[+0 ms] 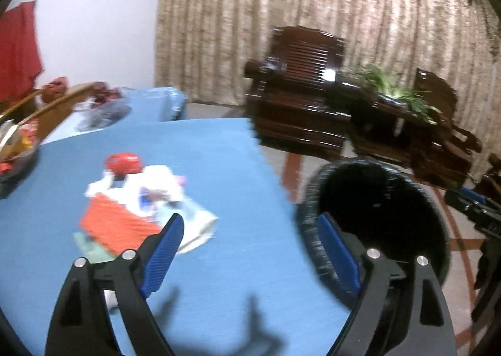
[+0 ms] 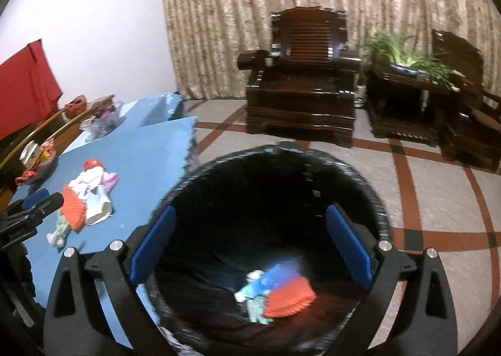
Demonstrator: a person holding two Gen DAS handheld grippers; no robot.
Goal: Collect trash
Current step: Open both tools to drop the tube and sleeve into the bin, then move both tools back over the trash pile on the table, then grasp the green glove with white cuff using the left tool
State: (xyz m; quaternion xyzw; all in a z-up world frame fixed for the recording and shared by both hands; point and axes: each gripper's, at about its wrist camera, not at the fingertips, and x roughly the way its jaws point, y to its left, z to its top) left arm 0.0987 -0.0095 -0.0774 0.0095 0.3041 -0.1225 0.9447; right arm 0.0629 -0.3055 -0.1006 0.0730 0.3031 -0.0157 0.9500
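We see a blue table (image 2: pixel 137 152), tiled floor (image 2: pixel 438 186), curtain (image 2: pixel 281 11) far. Trash pile (image 2: pixel 86 199) lies lengthwise near-to-far. Both grippers, left (image 1: pixel 250 249), right (image 2: pixel 250 243), spread wide, empty, right above black bin (image 2: pixel 380 215).

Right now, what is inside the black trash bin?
In the black trash bin, some wrappers lie near the bottom: an orange-red one, a blue one and a pale green one. Anything under them is covered.
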